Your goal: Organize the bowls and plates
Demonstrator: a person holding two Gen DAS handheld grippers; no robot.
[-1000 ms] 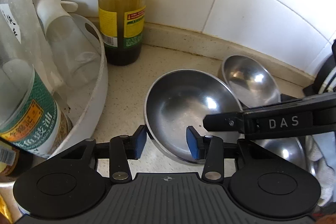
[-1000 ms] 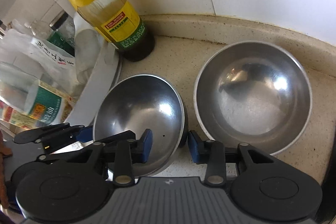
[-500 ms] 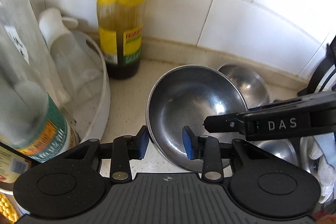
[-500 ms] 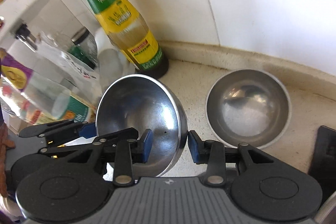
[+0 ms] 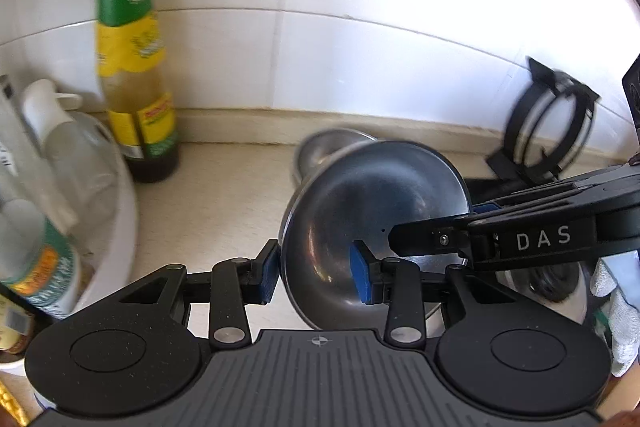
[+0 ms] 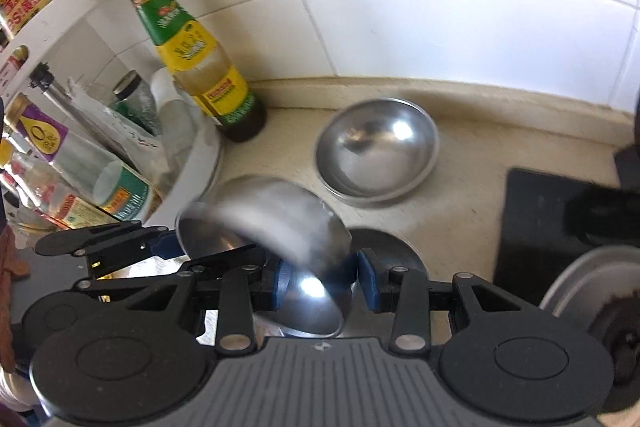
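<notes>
Steel shines on the lifted bowl [image 5: 372, 215], tilted on edge above the speckled countertop [image 5: 224, 195]. Both tools grip it: the left gripper [image 5: 316, 273] has its blue pads either side of the near rim, and the right gripper [image 6: 322, 277] pinches the opposite rim, pads closed on the metal wall. A second steel bowl [image 6: 376, 151] sits flat on the counter near the tiled wall [image 6: 440, 7], apart from the held one. A yellow-capped sauce bottle [image 6: 200, 67] stands beside a white turntable rack [image 6: 200, 163] crowded with jars.
</notes>
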